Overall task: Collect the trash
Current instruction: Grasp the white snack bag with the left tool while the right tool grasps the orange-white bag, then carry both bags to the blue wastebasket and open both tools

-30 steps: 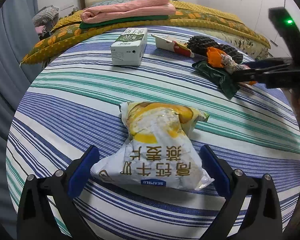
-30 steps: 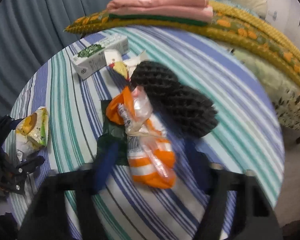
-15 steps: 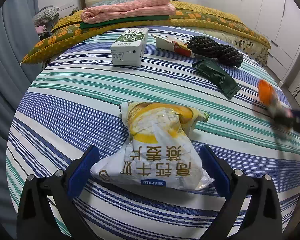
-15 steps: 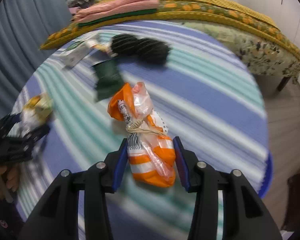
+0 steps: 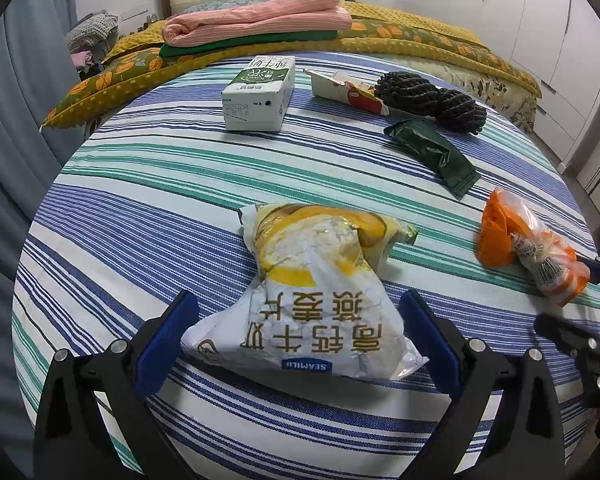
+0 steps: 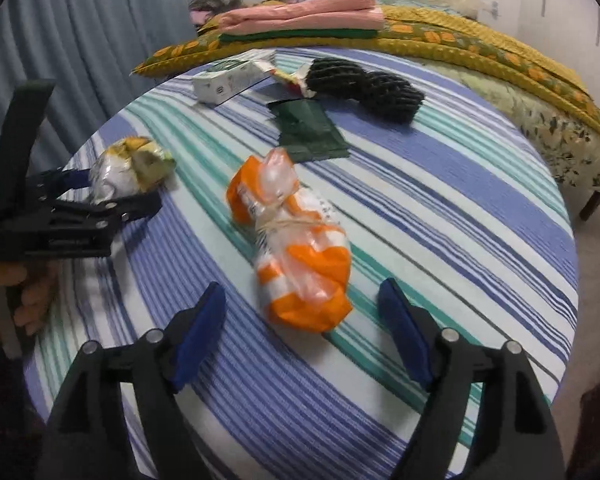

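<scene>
A white and yellow snack bag point(image 5: 312, 292) lies on the striped round table point(image 5: 160, 184), between the open fingers of my left gripper point(image 5: 298, 328), which do not press it. It also shows in the right wrist view point(image 6: 128, 168). An orange and clear plastic bag point(image 6: 296, 248) lies on the table between the open fingers of my right gripper point(image 6: 302, 320), free of them. It also shows at the right of the left wrist view point(image 5: 528, 246).
At the far side lie a green and white milk carton point(image 5: 260, 94), a torn red and white carton point(image 5: 348, 90), black foam netting point(image 5: 432, 96) and a dark green wrapper point(image 5: 432, 152). A bed point(image 5: 420, 44) with folded cloths stands behind the table.
My right gripper carried the orange bag from the far side toward the near right edge, set it on the table and opened. The left gripper and snack bag have not moved.
</scene>
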`<state>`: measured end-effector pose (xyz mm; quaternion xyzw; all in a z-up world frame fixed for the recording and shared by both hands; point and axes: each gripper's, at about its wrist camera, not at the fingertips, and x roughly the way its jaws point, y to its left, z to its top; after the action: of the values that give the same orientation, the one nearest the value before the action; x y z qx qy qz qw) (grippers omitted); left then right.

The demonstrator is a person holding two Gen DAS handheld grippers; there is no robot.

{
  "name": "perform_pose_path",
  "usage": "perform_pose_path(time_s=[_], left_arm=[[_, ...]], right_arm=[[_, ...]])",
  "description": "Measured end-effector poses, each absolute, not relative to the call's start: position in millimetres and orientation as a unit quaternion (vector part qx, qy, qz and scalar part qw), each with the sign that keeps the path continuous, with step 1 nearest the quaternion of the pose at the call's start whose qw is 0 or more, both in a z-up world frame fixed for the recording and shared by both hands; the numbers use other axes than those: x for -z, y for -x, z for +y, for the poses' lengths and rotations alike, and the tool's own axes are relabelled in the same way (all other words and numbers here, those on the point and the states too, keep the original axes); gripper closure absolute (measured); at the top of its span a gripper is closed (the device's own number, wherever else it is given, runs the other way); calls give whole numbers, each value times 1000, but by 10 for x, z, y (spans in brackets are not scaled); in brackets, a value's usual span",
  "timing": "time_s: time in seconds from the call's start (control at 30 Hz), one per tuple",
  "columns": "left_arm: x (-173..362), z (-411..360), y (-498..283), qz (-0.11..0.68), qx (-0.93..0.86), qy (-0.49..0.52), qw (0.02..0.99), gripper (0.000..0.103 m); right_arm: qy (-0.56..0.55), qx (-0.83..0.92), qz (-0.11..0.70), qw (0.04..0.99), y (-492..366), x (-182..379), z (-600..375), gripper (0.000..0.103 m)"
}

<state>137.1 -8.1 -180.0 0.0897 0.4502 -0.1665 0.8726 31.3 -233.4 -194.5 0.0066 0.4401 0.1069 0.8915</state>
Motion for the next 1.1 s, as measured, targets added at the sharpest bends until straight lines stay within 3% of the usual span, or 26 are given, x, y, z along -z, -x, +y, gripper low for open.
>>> perform_pose_path(time_s=[0.47,0.53,0.6,0.93,1.0,1.1], left_arm=[[1693,-18,-1393,463,221,-119,850,5],[1666,-12,-1410,463,222,-110,851,7],[1666,-44,-1410,468,224,-110,848,12],[1579,-122,-1276,435,210,-116,868,45],[1542,-167,-1215,433,219,-110,867,59],[1492,-274,-1100,430,237,-100,866,62]], right_arm=[[64,-180,504,843,-730,1668,-2221,27],[67,-176,522,832,-832,1730,-2184,38],[74,-171,531,827,-855,1757,-2167,59],[2,-158,488,858,-529,1536,-2446,59],[-19,-154,483,862,-481,1532,-2557,59],[-52,-147,473,867,-413,1530,-2738,59]])
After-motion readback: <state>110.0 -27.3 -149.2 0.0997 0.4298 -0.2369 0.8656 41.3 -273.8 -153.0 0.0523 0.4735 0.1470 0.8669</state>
